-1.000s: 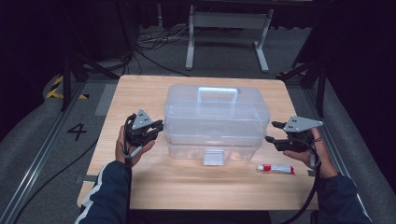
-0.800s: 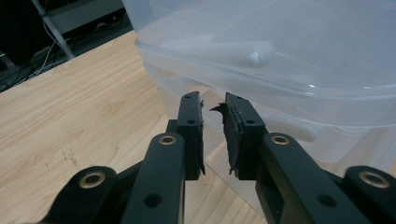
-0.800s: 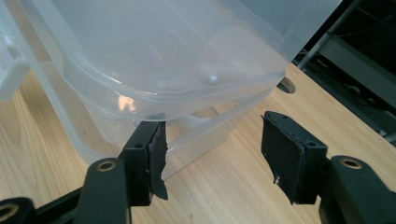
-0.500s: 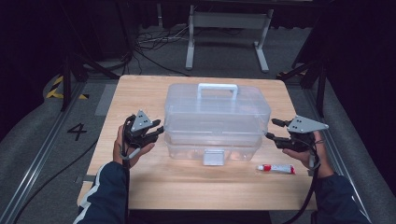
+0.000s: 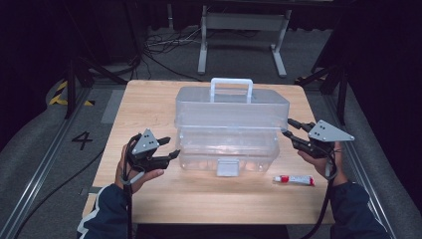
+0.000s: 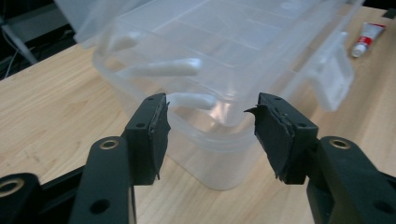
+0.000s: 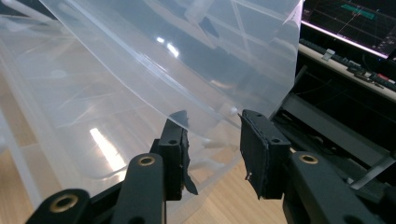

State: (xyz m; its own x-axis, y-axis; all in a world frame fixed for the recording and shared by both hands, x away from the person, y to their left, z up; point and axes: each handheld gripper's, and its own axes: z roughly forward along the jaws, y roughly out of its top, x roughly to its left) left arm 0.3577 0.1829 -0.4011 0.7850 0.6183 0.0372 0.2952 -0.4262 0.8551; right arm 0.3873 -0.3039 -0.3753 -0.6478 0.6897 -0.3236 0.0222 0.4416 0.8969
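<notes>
A clear plastic storage box (image 5: 226, 149) stands mid-table. Its lid (image 5: 231, 107), with a white handle (image 5: 231, 82), is tilted up off the body. My left gripper (image 5: 171, 146) is beside the box's left end. Its jaws have just been opening and now stand apart in front of the box's corner (image 6: 210, 154) with nothing between them. My right gripper (image 5: 288, 127) is at the lid's right edge. Its jaws have just been closing. The lid's thin edge (image 7: 233, 112) lies between them, and the pads (image 7: 254, 149) stand clear of it.
A small white tube with a red cap (image 5: 294, 179) lies on the wooden table (image 5: 149, 99) near my right hand. A front latch (image 5: 227, 168) hangs on the box. A metal stand and cables sit on the floor behind. A monitor (image 7: 355, 23) glows beyond the table.
The lid has tipped up and its handle stands higher. The left gripper's jaws have opened and the hand has shifted a little. The right gripper's jaws have narrowed around the lid's edge.
</notes>
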